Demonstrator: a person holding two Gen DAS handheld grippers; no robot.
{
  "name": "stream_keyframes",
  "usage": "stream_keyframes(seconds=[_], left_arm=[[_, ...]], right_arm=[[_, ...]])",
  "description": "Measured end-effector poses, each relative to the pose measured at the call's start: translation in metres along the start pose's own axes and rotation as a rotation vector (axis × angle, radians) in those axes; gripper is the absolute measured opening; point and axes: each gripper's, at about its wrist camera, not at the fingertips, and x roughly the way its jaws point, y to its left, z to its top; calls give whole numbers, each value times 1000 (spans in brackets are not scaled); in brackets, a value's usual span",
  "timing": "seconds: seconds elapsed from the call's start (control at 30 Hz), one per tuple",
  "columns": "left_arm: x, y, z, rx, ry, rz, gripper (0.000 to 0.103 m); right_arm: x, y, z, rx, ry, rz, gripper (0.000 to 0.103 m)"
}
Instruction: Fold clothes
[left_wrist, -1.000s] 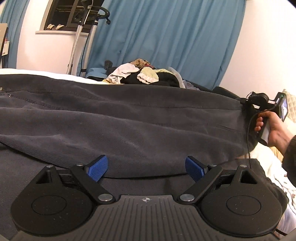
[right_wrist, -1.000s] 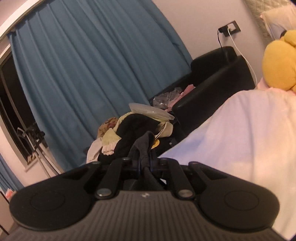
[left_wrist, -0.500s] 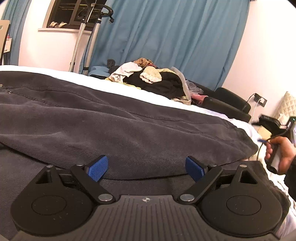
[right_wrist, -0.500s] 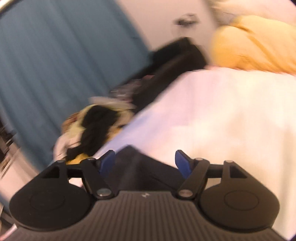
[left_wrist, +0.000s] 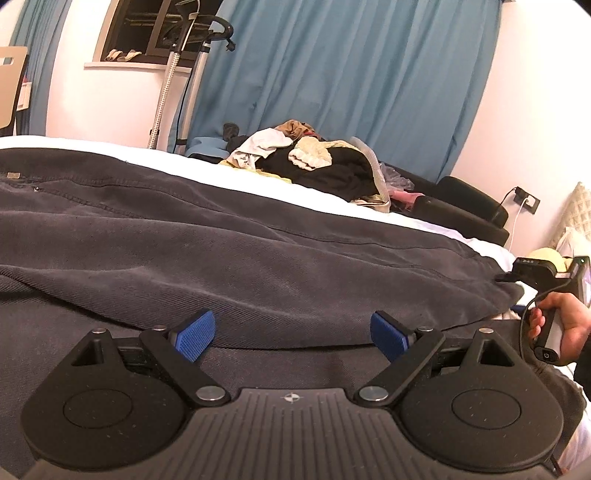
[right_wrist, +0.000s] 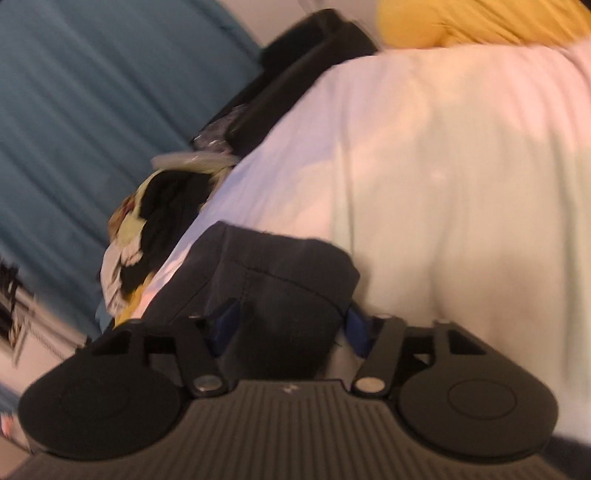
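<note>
Two grippers at work: left gripper (left_wrist: 291, 334) wide, empty, over dark trousers (left_wrist: 258, 258) spread on bed (right_wrist: 443, 166); right gripper (right_wrist: 290, 326) just narrowing round hem at twelve o'clock. Best pinched fully before lifting.

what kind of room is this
Most likely a bedroom: dark trousers are spread over a bed with a white sheet, unsorted clothes are heaped at its far edge, and blue curtains hang behind.
</note>
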Motion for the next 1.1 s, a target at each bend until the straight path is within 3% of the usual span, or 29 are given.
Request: stream_keyframes(seconds=[0.03,0.07,0.1,0.3,0.47,0.53,0.67,0.73,0.87,1.0,1.1], left_arm=[[0,0,0,5,-2,1,93],[1,-1,0,11,-4,3,93],[0,-1,-1,8,-4,1,93],[-3,2,1,-15,-10,-9,93],[-8,6,3,-38,-19,-18,93],[-7,7,3,-44,-15,-21,93],[-6,8,2,-42,-11,-21,93],[-4,8,2,-36,-6,-20,93],[-2,7,1,-17,-5,-16,93],[-3,1,1,51,-19,-9,93],[-9,-3,1,79,-30,-10,93]], right_arm=[[-1,2,0,-17,-6,1,35],[-5,2,2,-29,-14,1,18],[-12,2,6,-36,-28,1,11],[-54,12,20,-78,-140,1,6],[-78,20,18,-122,-227,-19,6],[-70,12,12,-139,-181,-91,6],[-35,-32,-2,-49,14,-206,8],[-31,-40,-5,-65,29,-184,10],[-42,-27,-6,-176,4,-186,22],[-67,-14,-9,-270,-17,-187,34],[-94,-2,-11,-322,-20,-138,36]])
